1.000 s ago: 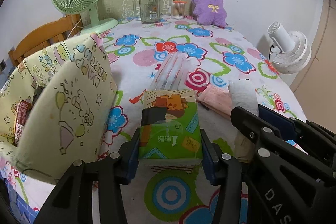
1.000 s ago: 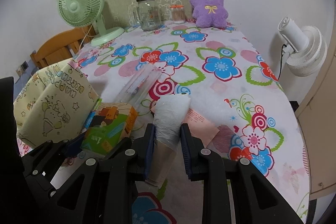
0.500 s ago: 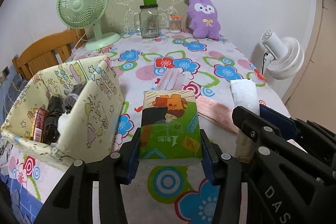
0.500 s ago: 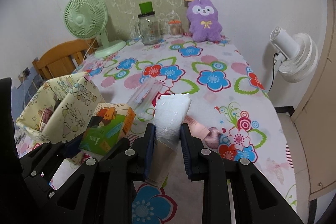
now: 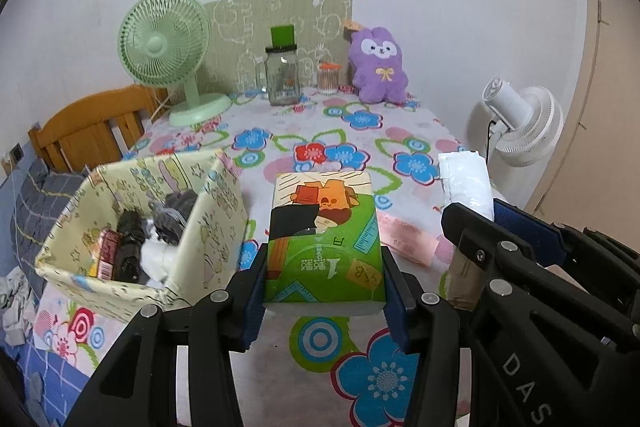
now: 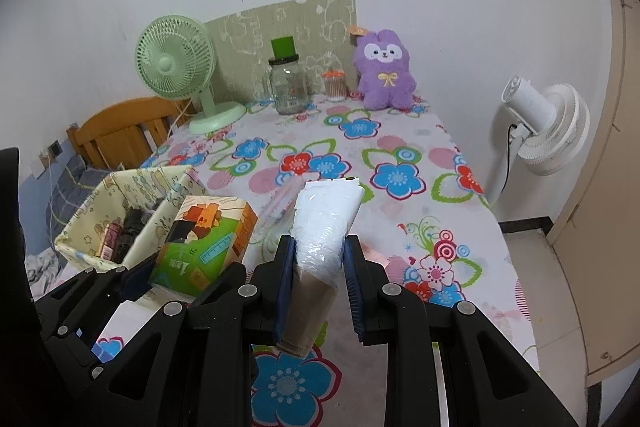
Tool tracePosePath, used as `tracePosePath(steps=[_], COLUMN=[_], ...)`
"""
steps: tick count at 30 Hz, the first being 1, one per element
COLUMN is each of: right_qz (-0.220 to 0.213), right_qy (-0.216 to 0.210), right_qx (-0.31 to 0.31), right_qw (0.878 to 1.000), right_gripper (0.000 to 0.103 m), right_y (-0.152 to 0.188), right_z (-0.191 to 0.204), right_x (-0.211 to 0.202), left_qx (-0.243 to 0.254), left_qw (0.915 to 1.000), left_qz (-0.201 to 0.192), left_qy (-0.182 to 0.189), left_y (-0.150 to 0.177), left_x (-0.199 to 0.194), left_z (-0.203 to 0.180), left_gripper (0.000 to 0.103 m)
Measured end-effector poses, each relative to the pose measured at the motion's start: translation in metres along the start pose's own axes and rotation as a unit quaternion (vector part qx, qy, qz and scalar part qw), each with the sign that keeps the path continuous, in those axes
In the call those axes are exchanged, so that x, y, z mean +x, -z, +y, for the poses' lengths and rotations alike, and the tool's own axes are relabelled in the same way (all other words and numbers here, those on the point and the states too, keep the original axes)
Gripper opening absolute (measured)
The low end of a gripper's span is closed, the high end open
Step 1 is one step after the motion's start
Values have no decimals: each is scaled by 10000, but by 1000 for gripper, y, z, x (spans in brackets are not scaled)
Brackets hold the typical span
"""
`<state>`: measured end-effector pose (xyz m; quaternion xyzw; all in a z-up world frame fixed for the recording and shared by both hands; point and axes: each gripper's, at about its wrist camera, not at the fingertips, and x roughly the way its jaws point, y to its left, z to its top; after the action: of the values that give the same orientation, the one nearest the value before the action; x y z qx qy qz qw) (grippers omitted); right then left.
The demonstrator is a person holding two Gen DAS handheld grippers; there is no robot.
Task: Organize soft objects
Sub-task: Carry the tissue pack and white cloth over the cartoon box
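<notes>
Table (image 5: 400,155) runs back to the wall. Along its far edge, left to right: desk fan (image 5: 164,39), jar (image 5: 283,75), small container (image 5: 329,78), plush toy (image 5: 378,67). Fabric bin (image 5: 216,211) on near left, chair (image 5: 92,127) behind it. Tissue pack (image 5: 324,239) right of bin, wrapped bundle (image 6: 326,223) further right. Standing fan (image 6: 548,131) off table's right side.

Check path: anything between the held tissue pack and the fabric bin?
Nothing visible. The tissue pack, clamped in the left gripper, is beside the fabric bin, whose near wall rises between them; its open top looks unobstructed.
</notes>
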<state>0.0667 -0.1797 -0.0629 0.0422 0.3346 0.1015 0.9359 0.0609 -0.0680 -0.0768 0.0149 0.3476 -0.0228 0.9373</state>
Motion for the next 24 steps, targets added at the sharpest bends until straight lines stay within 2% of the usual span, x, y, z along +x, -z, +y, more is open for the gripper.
tracePosePath(steps=[12, 24], right_qz=[-319, -397], right_qy=[-59, -204], right_qx=[-57, -121], right_qw=[9995, 9989], right_gripper=[28, 28], right_y=[-16, -26], right_z=[13, 35], right_x=[-35, -40], left_qx=[134, 245], left_qw=[9994, 9985], left_qz=[-287, -482], left_qy=[154, 42], left_y=[-14, -23], left_x=[-33, -46], left_z=[6, 25], left_gripper=[51, 51])
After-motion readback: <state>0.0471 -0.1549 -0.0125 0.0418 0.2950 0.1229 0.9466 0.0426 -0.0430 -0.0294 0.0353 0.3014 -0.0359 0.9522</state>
